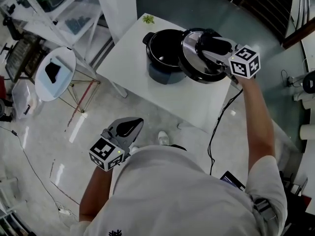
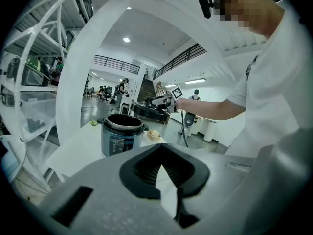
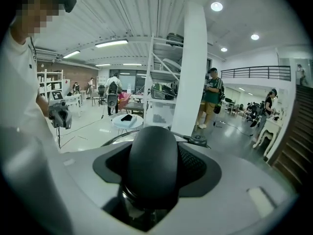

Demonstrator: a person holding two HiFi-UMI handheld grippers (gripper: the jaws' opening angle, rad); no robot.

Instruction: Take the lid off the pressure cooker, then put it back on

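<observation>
My right tongs (image 1: pixel 209 44) pinch the lifted lid (image 1: pixel 192 65), my left tongs (image 1: pixel 134 124) sit pressed together, and step 2 needs centring it on the cooker (image 1: pixel 160 75) just left.

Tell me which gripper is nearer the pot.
Right. The right gripper holds the lid by its handle, close beside the pot; the left gripper hangs off the table, near the person's body.
</observation>
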